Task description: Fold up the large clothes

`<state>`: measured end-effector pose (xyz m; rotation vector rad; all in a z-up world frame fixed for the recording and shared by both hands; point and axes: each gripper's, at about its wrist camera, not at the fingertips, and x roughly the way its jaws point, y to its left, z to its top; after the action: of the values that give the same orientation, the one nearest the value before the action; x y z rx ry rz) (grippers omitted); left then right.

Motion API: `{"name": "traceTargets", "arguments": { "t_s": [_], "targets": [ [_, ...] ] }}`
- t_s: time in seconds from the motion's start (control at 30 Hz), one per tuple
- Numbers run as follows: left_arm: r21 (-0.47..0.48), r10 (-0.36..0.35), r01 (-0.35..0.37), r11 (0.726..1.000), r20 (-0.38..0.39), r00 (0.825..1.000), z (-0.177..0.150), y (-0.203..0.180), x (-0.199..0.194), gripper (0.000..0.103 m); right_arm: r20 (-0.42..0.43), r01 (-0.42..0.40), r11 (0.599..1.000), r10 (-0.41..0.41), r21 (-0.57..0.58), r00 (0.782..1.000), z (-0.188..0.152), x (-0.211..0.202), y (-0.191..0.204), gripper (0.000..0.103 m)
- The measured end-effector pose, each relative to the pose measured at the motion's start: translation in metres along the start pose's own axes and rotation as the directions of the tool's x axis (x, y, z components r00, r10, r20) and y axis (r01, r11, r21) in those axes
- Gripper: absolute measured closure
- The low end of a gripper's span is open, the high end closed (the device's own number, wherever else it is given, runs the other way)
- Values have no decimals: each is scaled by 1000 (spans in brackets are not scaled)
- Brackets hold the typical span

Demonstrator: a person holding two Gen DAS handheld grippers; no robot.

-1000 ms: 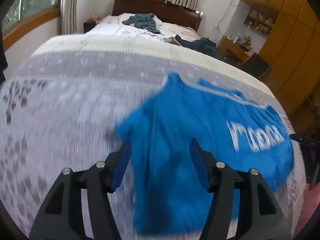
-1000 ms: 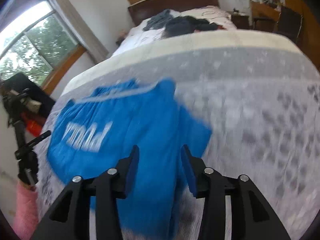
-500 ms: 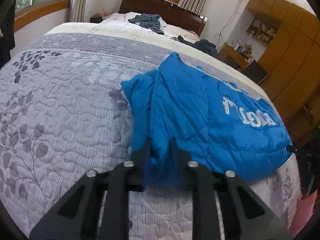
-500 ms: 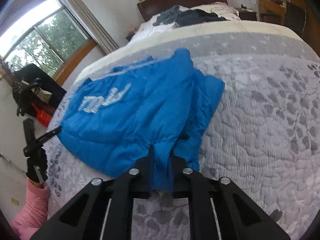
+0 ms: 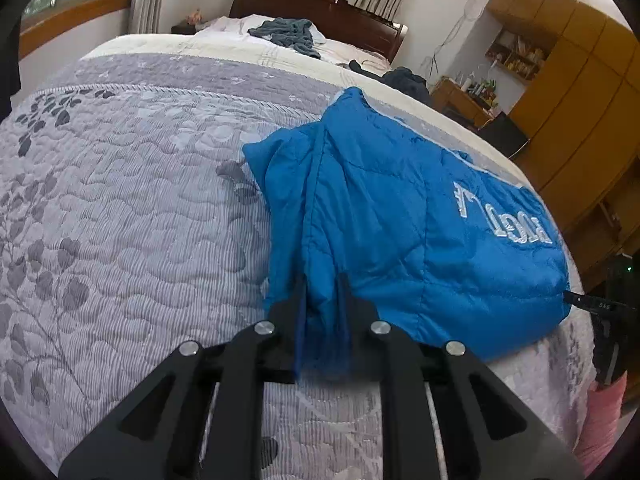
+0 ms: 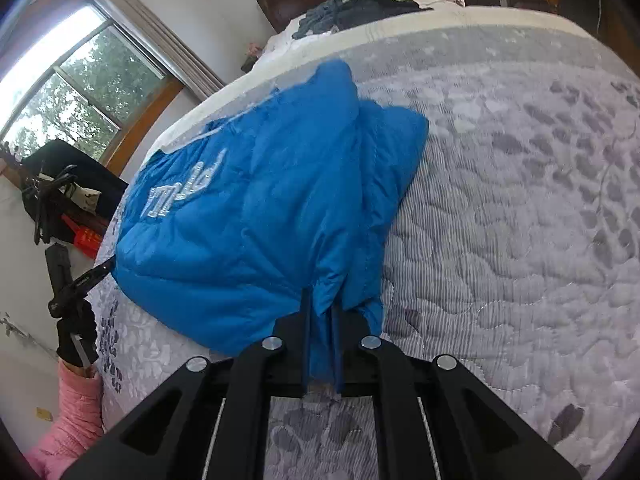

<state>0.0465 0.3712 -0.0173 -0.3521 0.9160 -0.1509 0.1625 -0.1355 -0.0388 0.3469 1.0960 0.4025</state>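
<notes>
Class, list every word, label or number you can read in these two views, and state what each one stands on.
White lettering on the blue jacket: seen upside down and creased, not surely readable.
White marks on the black gripper tip at the jacket's far edge: too small to read.
Nothing else bears text.

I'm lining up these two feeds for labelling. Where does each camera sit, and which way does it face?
Left wrist view: sits on the left tool, looking along the bed toward the dark headboard; its tool is clamped on the puffy blue quilted jacket.
Right wrist view: sits on the right tool, also facing the headboard; its tool pinches the jacket, and a pink sleeve shows.
Both share the jacket and the grey leaf-patterned quilt.
</notes>
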Motion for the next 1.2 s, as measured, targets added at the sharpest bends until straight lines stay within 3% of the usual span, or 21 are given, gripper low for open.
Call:
{"name": "traceTargets", "arguments": {
  "t_s": [0.5,0.63,0.87,0.93,0.97,1.03,1.1,1.2],
  "targets": [
    [-11,30,-30,999,14,999,-6,-4,4,86,16,6,1000,-7,4,1000,-4,7,-3,93],
    [-4,59,-59,998,21,998,-6,-8,-7,81,26,26,1000,-26,-12,999,-2,0,1,91],
    [-23,41,-40,999,34,999,-3,-5,-26,80,41,9,1000,-9,-8,999,1,-13,1,84],
    [-34,30,-29,999,35,999,1,-2,-29,67,52,-1,1000,1,-4,999,4,-18,2,72],
    [-35,35,-33,999,38,999,4,0,-30,61,63,-9,1000,9,0,998,6,-20,1,55],
    [-32,40,-38,999,40,998,9,1,-29,43,85,-16,1000,15,17,996,13,-25,0,35],
    [-28,14,-13,1000,13,1000,15,2,-21,33,93,-27,999,24,26,995,20,-25,-2,32],
    [-49,-22,20,999,-36,999,22,6,-2,32,64,-84,995,80,61,995,34,-15,-9,26]
  ]
}}
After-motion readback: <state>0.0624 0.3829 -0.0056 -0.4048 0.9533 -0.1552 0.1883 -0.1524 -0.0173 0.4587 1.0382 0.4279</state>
